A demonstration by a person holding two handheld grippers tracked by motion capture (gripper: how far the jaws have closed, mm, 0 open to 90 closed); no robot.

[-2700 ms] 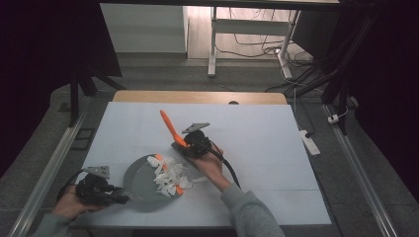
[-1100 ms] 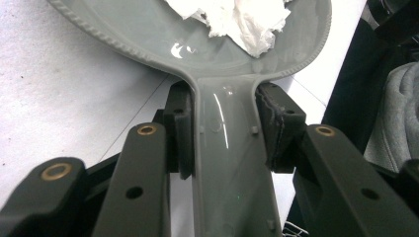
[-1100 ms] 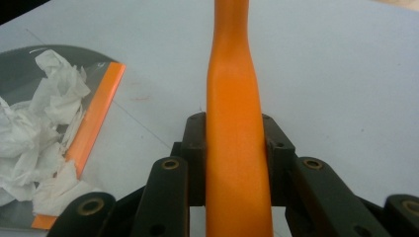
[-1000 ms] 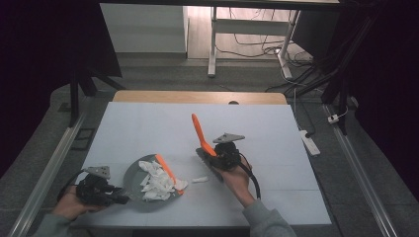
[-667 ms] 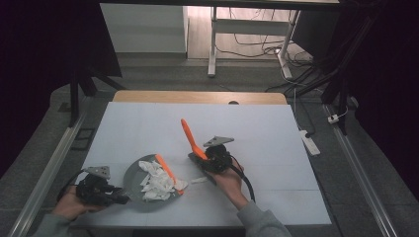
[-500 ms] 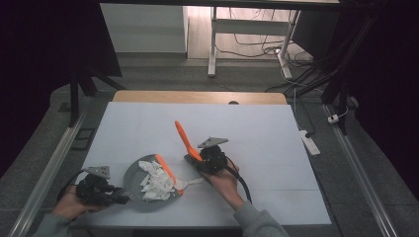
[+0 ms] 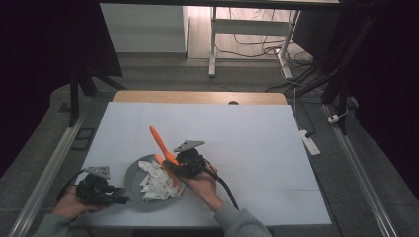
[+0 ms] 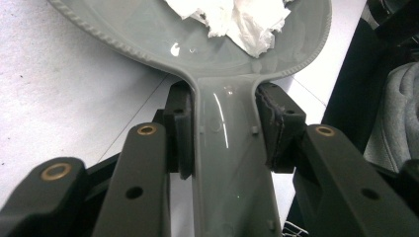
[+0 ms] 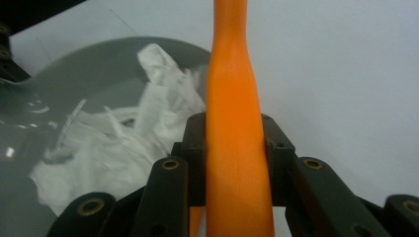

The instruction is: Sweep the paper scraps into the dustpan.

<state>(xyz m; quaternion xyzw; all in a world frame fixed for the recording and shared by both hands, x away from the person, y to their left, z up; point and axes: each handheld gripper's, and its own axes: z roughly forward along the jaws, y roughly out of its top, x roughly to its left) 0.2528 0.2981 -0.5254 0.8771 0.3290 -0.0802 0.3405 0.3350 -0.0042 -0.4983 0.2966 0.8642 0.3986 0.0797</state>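
Observation:
A grey dustpan-like scoop lies near the table's front left and holds a heap of torn white paper. My left gripper is shut on the scoop's flat handle, and its pads press both sides, with paper beyond them. My right gripper is at the scoop's right rim, shut on an orange tool whose handle slants up and to the left. In the right gripper view the orange handle stands between the jaws, with paper and scoop to the left.
The white table top stretches to the right and back, ending in a wooden strip at the far edge. A white power strip lies on the floor off the right side. Metal rails run along both sides.
My right gripper has carried the orange tool leftward from the open table back to the scoop's right rim. The left gripper and scoop have stayed put.

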